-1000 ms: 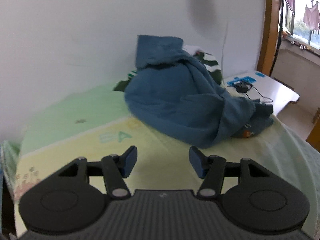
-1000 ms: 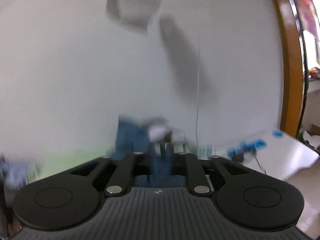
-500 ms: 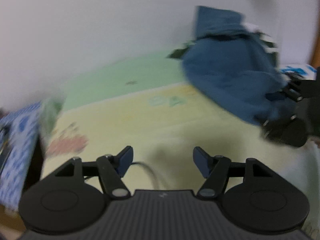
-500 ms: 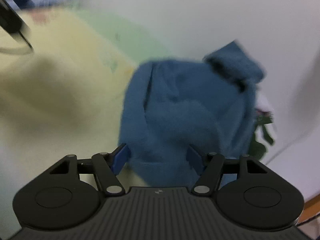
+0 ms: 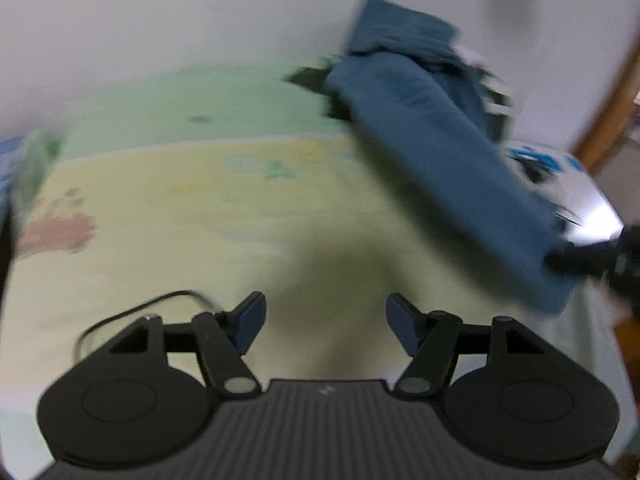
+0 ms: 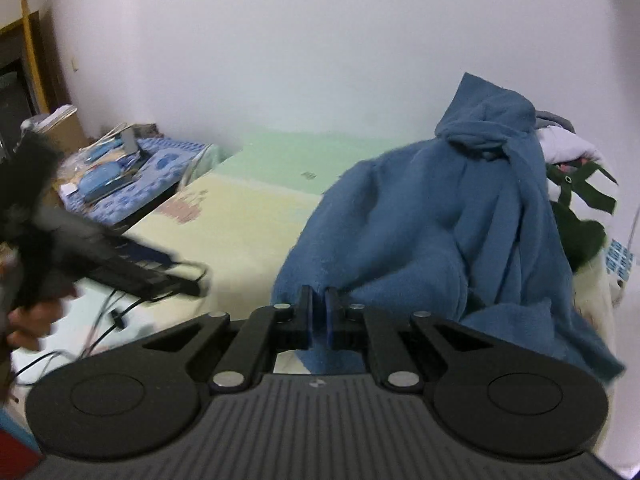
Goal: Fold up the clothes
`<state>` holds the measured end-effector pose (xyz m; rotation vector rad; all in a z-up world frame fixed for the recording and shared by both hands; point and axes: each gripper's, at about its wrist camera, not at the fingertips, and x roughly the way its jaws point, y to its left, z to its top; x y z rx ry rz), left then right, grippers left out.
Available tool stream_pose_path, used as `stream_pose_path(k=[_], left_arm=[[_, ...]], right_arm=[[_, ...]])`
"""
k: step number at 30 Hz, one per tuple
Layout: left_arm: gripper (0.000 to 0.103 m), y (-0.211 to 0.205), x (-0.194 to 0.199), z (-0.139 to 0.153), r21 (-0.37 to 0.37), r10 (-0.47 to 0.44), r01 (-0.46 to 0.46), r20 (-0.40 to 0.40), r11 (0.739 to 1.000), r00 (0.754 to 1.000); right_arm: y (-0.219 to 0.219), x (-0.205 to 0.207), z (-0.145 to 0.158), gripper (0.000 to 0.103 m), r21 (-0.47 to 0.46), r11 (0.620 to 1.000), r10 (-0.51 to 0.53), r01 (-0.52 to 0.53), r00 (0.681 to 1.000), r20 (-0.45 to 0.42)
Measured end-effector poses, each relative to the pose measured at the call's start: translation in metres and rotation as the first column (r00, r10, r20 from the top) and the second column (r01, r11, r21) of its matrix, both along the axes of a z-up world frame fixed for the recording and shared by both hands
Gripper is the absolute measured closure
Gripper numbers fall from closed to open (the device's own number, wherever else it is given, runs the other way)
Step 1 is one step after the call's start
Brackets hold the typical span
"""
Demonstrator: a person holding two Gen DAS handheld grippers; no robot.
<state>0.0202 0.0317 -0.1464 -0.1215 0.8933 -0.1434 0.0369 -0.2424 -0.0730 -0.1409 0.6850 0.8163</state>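
Right fingers [image 6: 318, 312] clamping blue garment [image 6: 440, 232]

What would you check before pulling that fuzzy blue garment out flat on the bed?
1. Right gripper jaws shut on the fuzzy blue fleece garment: ok, its hem sits between them.
2. Left gripper free for a second grasp: ok, jaws open, nothing between them.
3. Bare room on the pale yellow and green bed sheet: ok.
4. Black cable lying on the sheet near the left gripper: not ok, could snag.
5. Green and white clothes tangled under the garment: cannot tell.
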Motion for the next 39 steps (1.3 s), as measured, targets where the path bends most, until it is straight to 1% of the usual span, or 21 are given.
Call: stream_pose_path(k=[2, 5, 9, 11, 12, 13, 14, 15, 16, 19, 20, 21, 24, 27, 29, 30, 31, 33, 35, 37, 39], left_arm=[[0.023, -0.005, 0.001, 0.001, -0.054, -0.051, 0.051, -0.008, 0.997, 0.999], [0.01, -0.012, -0.01, -0.005, -0.042, -0.101, 0.101, 0.001, 0.994, 0.995], [0.011, -0.026, -0.008, -0.024, -0.015, -0.146, 0.146, -0.049, 0.989, 0.988], [0.011, -0.029, -0.005, -0.032, 0.002, -0.138, 0.138, -0.069, 0.99, 0.988], [0.011, -0.03, -0.005, -0.035, 0.014, -0.13, 0.131, -0.072, 0.991, 0.989], [0.011, -0.03, -0.003, -0.037, 0.013, -0.12, 0.121, -0.075, 0.993, 0.99], [0.011, -0.03, -0.002, -0.038, 0.012, -0.109, 0.111, -0.077, 0.994, 0.991], [0.011, -0.03, 0.0, -0.04, 0.01, -0.1, 0.101, -0.079, 0.995, 0.992], [0.011, -0.032, 0.002, -0.042, -0.002, -0.098, 0.098, -0.081, 0.995, 0.992], [0.011, -0.041, 0.0, -0.047, -0.007, -0.094, 0.094, -0.093, 0.996, 0.991], [0.01, -0.043, 0.0, -0.05, -0.008, -0.092, 0.092, -0.099, 0.996, 0.991], [0.01, -0.046, 0.0, -0.052, -0.014, -0.088, 0.087, -0.107, 0.996, 0.99], [0.012, -0.054, -0.003, -0.057, -0.025, -0.073, 0.07, -0.121, 0.997, 0.99], [0.022, -0.062, -0.005, -0.061, -0.033, -0.056, 0.052, -0.131, 0.998, 0.99], [0.036, -0.064, -0.007, -0.064, -0.051, -0.041, 0.035, -0.131, 0.998, 0.991], [0.047, -0.066, -0.007, -0.066, -0.042, -0.034, 0.029, -0.128, 0.999, 0.991], [0.071, -0.069, -0.007, -0.067, -0.033, -0.026, 0.022, -0.125, 0.999, 0.992], [0.085, -0.074, -0.007, -0.07, -0.017, -0.012, 0.01, -0.118, 1.0, 0.993], [0.094, -0.076, -0.007, -0.063, -0.006, -0.013, 0.013, -0.091, 1.0, 0.996], [0.096, -0.078, -0.006, -0.056, 0.004, -0.014, 0.014, -0.063, 1.0, 0.998], [0.099, -0.067, -0.008, -0.039, 0.015, -0.012, 0.012, 0.001, 1.0, 1.0]], right_arm=[[0.005, -0.022, -0.005, 0.097, -0.014, 1.0, -0.004, 0.004, 1.0, -0.027], [0.014, -0.049, -0.025, 0.097, -0.039, 0.999, -0.014, 0.01, 0.994, -0.106], [0.033, -0.068, -0.054, 0.097, -0.118, 0.992, 0.027, -0.048, 0.983, -0.18], [0.035, -0.063, -0.049, 0.098, -0.173, 0.984, 0.02, -0.04, 0.993, -0.118], [0.033, -0.055, -0.043, 0.092, -0.201, 0.98, -0.003, -0.008, 0.999, -0.053], [0.031, -0.047, -0.036, 0.078, -0.225, 0.974, -0.026, 0.029, 1.0, 0.017], [0.029, -0.038, -0.029, 0.071, -0.247, 0.967, -0.047, 0.068, 0.995, 0.088], [0.034, -0.023, -0.029, 0.06, -0.273, 0.96, -0.017, 0.061, 0.987, 0.161], [0.041, -0.006, -0.029, 0.05, -0.299, 0.953, 0.021, 0.05, 0.973, 0.232], [0.061, 0.044, -0.031, 0.043, -0.381, 0.924, 0.146, 0.031, 0.892, 0.428], [0.067, 0.061, -0.032, 0.043, -0.408, 0.913, 0.19, 0.029, 0.853, 0.487], [0.079, 0.073, -0.04, 0.042, -0.459, 0.889, 0.256, -0.003, 0.833, 0.491], [0.121, 0.113, -0.072, 0.042, -0.613, 0.781, 0.463, -0.122, 0.772, 0.436], [0.162, 0.141, -0.105, 0.043, -0.696, 0.708, 0.532, -0.12, 0.739, 0.413], [0.179, 0.16, -0.122, 0.052, -0.735, 0.672, 0.519, -0.085, 0.762, 0.387], [0.184, 0.163, -0.128, 0.069, -0.74, 0.667, 0.505, -0.086, 0.783, 0.363], [0.182, 0.164, -0.127, 0.079, -0.725, 0.682, 0.486, -0.099, 0.802, 0.347], [0.169, 0.175, -0.106, 0.088, -0.64, 0.761, 0.396, -0.104, 0.857, 0.331], [0.141, 0.185, -0.066, 0.09, -0.49, 0.87, 0.242, -0.057, 0.915, 0.322], [0.101, 0.188, -0.016, 0.092, -0.296, 0.955, 0.074, 0.023, 0.947, 0.313], [0.054, 0.182, 0.036, 0.092, -0.081, 0.99, -0.085, 0.112, 0.955, 0.283]])
